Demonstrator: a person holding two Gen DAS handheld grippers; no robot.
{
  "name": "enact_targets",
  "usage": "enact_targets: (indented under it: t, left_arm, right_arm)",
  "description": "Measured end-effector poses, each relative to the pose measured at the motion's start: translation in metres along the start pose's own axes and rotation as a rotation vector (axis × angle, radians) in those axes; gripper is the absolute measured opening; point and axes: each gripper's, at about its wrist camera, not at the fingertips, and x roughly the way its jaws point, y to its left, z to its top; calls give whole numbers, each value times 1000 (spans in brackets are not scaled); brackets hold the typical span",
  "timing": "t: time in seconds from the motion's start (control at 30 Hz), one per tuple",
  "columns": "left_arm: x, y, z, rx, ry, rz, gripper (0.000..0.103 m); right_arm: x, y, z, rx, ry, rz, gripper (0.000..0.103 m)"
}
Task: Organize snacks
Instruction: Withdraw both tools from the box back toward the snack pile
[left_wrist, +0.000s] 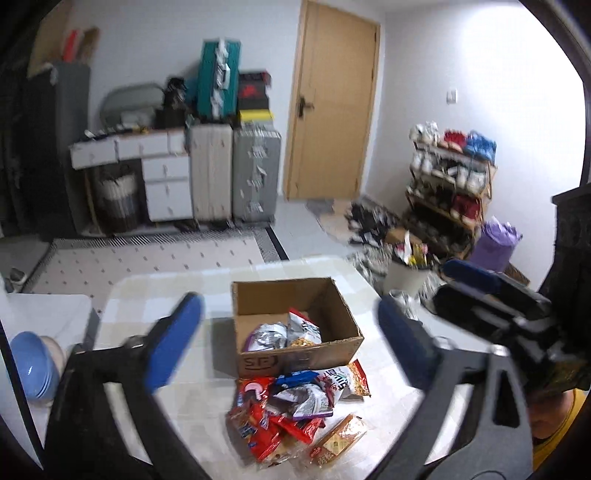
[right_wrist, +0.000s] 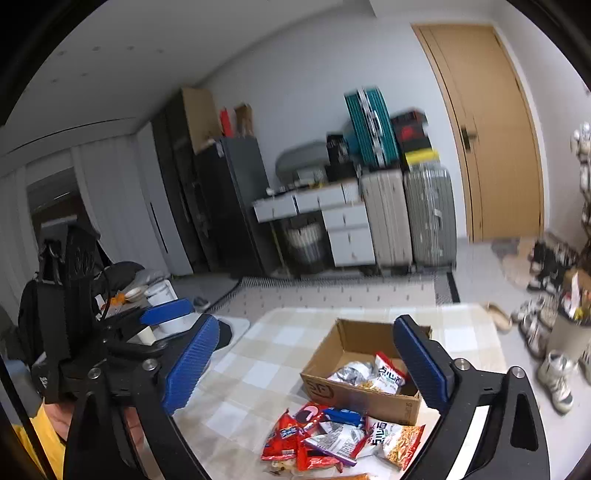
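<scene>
An open cardboard box (left_wrist: 341, 314) stands on the checked tablecloth and holds two snack bags (left_wrist: 280, 332). It also shows in the right wrist view (right_wrist: 325, 360). A pile of snack packets (left_wrist: 295, 406) lies in front of the box, red, silver and orange ones; it shows in the right wrist view too (right_wrist: 332, 439). My left gripper (left_wrist: 288, 339) is open and empty, raised above the box and pile. My right gripper (right_wrist: 310, 369) is open and empty, raised above the table. The right gripper shows at the right of the left wrist view (left_wrist: 491, 295).
The table (left_wrist: 155, 295) has a checked cloth. A blue bowl (left_wrist: 33, 365) sits at the left. A white bin (left_wrist: 404, 275), a shoe rack (left_wrist: 450, 184) and shoes stand on the floor at the right. Suitcases (left_wrist: 232, 173) and a door are behind.
</scene>
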Motion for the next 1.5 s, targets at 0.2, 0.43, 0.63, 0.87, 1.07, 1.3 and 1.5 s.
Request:
enact_targets:
  t: [0.2, 0.43, 0.63, 0.87, 1.07, 1.3, 1.5]
  left_arm:
    - [-86, 0, -50, -19, -143, 61, 102]
    - [-127, 19, -110, -93, -131, 88, 102]
    - [-119, 24, -148, -97, -98, 128, 102]
    - [-84, 21, -183, -92, -51, 137, 102]
    - [-50, 17, -205, -97, 24, 124, 102]
    - [-22, 21, -214, -115, 86, 120, 102]
    - [-4, 22, -220, -118, 122, 129, 102]
  right_arm:
    - [-44, 35, -23, -111, -84, -20, 102]
    - [-74, 53, -64, -159, -136, -47, 102]
    - [-74, 61, -113, -256, -124, -119, 102]
    - [-71, 49, -156, -174, -79, -121, 102]
    - [-60, 39, -177, -143, -16, -125, 102]
    - [-50, 33, -188, -96, 25, -101, 102]
    - [-43, 31, -193, -85, 54, -73, 102]
